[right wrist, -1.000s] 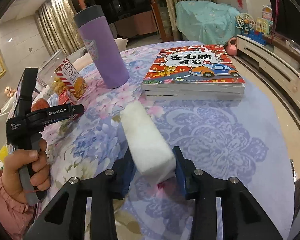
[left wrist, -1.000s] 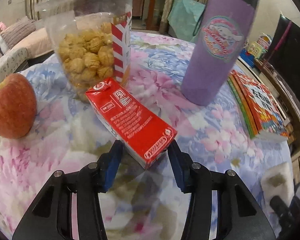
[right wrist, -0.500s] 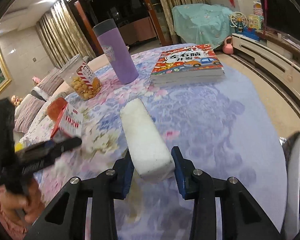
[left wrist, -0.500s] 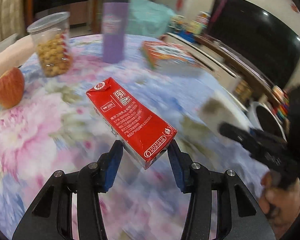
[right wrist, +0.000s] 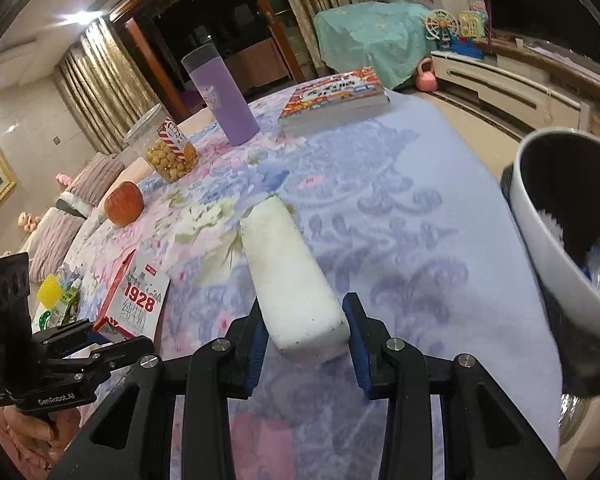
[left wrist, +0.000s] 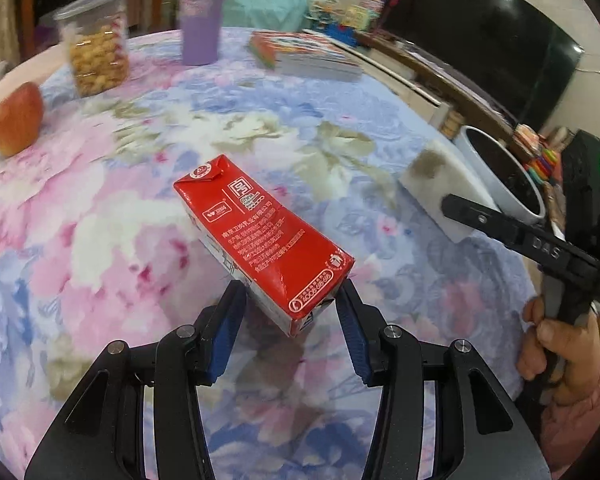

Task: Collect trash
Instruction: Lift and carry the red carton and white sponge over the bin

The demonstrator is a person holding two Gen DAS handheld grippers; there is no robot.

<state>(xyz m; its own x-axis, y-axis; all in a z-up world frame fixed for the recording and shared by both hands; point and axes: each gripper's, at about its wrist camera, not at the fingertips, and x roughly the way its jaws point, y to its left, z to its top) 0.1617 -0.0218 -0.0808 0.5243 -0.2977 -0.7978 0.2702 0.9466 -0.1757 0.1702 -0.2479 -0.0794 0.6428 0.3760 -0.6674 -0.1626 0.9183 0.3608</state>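
Your left gripper (left wrist: 290, 304) carries the red carton (left wrist: 260, 240) between its fingers, which are opening; the carton hangs above the floral counter (left wrist: 100, 260). Your right gripper (right wrist: 306, 334) holds the white foam block (right wrist: 290, 276) in a narrow grip, its far end reaching out over the counter. Just to the right stands the white bin (right wrist: 556, 248), dark inside; only the right wrist view shows wrappers in it. Farther back stand the apple (right wrist: 124, 203), snack jar (right wrist: 168, 152), purple tumbler (right wrist: 222, 96) and books (right wrist: 336, 98), all clear of both grippers. A second ago the left wrist view had the jar and tumbler close ahead; now they lie far back, and the bin has come into view.
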